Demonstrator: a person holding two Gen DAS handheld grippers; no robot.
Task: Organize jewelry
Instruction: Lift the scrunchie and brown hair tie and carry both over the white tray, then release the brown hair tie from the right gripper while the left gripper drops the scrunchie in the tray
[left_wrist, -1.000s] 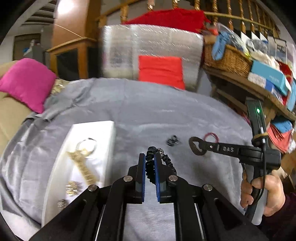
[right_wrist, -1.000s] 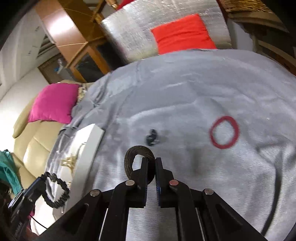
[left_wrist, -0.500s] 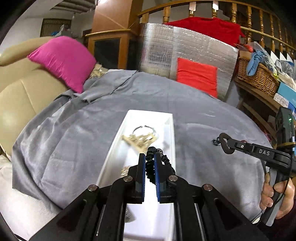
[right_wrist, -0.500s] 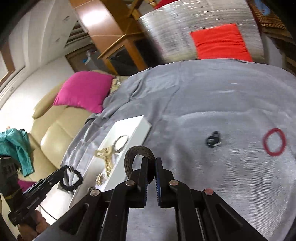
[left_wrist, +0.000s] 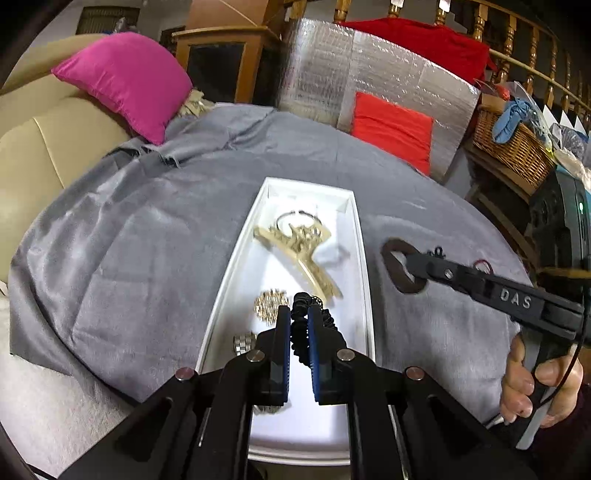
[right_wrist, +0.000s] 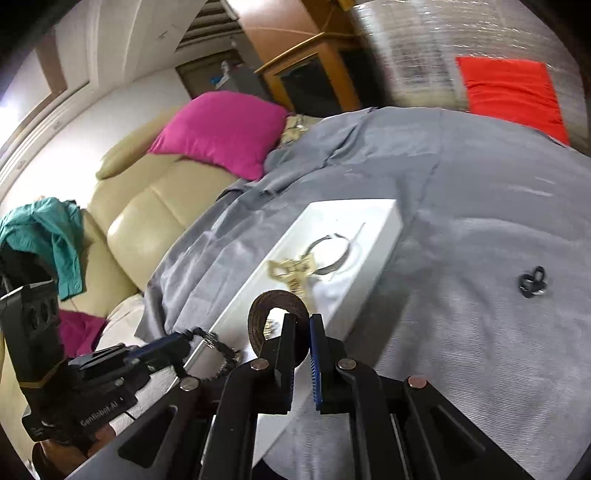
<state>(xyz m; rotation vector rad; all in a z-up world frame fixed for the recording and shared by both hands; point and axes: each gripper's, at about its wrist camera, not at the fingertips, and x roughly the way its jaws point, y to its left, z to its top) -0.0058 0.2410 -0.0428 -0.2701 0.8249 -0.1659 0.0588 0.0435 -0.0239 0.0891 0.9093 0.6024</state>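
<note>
Two pieces are in the air and headed for the white tray (left_wrist: 360, 258), which runs up the middle of the left wrist view. The left gripper (left_wrist: 299, 317), at lower centre, has its jaws clamped on a black beaded bracelet (left_wrist: 300, 332) directly over the near half of the tray. The right gripper (right_wrist: 301, 325), lower centre of its own view, is pinched shut on a dark brown ring-shaped bangle (right_wrist: 279, 299) that hangs over the tray's near long edge.

Several items lie in the tray: a gold hair claw (left_wrist: 299, 251) with a thin metal bangle (left_wrist: 295, 216) under it toward the far end, a small gold cluster (left_wrist: 269, 304) in the middle, and a silver linked band (left_wrist: 243, 341) near the left gripper's fingers. By my reading the sorting is past its midpoint; both held pieces are yet to be set down.

Still loose on the grey cloth (left_wrist: 147, 240) are a small black tangle, perhaps earrings or a clip (right_wrist: 532, 282), at right of the right wrist view, and a thin red loop (left_wrist: 482, 264), barely visible behind the right gripper's arm in the left view.

The tray looks rigid, smooth and shallow-walled. The cloth is soft, creased, slightly shiny. The bracelet is knobbly and flexible; the brown bangle seems stiff, with a fine woven or ribbed surface. The claw is hard, toothed, glossy.
</note>
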